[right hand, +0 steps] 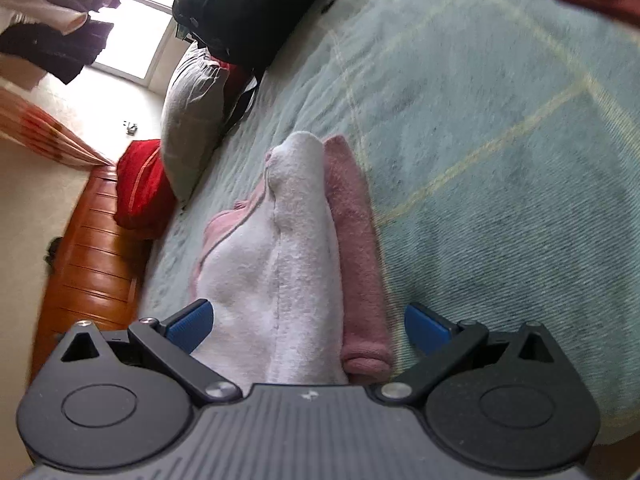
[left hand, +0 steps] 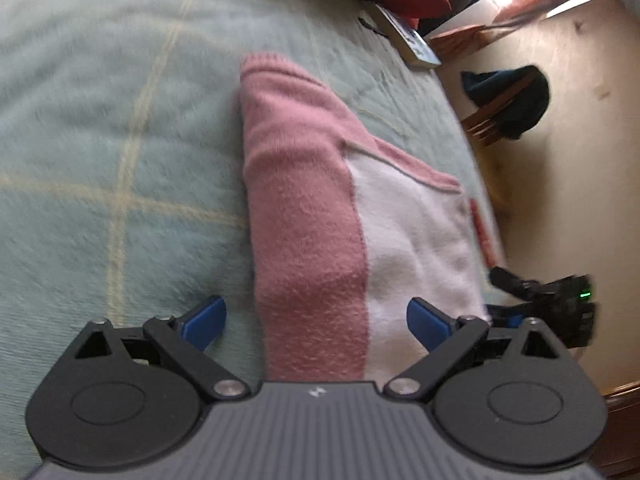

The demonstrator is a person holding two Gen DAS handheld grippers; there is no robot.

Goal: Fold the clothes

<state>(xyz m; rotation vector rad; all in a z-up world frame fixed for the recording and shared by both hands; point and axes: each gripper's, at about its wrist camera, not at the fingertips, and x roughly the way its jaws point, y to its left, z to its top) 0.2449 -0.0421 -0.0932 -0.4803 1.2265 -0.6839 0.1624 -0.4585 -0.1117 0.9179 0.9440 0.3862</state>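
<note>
My left gripper point(left hand: 316, 320) and right gripper point(right hand: 306, 328) jaws gape wide around the folded pink-and-white sweater point(left hand: 340, 216), apparently knitted, near the bed point(left hand: 100, 120) edge.

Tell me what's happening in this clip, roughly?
A person with a gripper in each hand is folding a pink and white garment on a green checked blanket. The garment already lies folded into a narrow bundle. The left gripper and the right gripper are both open, straddling its ends and gripping nothing.
</note>
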